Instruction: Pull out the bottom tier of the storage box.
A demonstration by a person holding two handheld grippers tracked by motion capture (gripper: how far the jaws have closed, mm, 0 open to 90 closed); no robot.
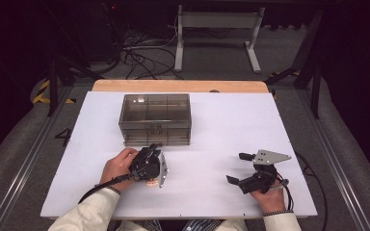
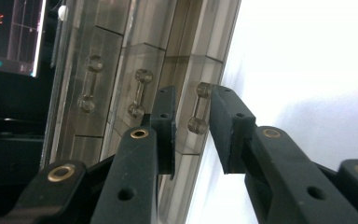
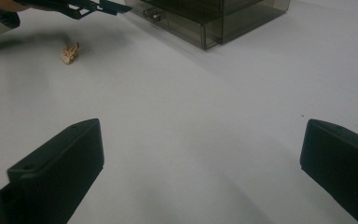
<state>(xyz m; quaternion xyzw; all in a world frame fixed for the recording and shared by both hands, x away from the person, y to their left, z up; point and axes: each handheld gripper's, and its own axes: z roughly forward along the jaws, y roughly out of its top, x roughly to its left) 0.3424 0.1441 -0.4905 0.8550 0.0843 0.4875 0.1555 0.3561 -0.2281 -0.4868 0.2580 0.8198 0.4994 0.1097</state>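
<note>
The smoked-plastic drawer box [image 1: 155, 118] stood on the white table top [image 1: 212, 192], near its far edge and left of centre, with its drawer fronts facing the person. Three clear bar handles showed in the left gripper view, one per drawer front.

The left gripper [image 1: 153, 150] was held turned on its side at the front of the box, low on the near face. In the left gripper view its two black jaws bracketed the drawer handle [image 2: 198, 108] nearest the table surface. One pad [image 2: 223, 121] lay against the handle's end post; the other pad stood just beside the bar with a narrow gap visible. The jaws were therefore around the handle and part closed, but a firm clench could not be confirmed from this angle.

A small tan object [image 3: 69, 52], possibly a crumpled scrap or shell, lay on the table top directly beneath the left gripper, towards the near edge.

The right gripper [image 1: 237, 168] rested near the near right part of the table top, well apart from the box. Its jaws were spread wide with only bare surface between them, holding nothing. The person's hands gripped both tools from the near edge.
</note>
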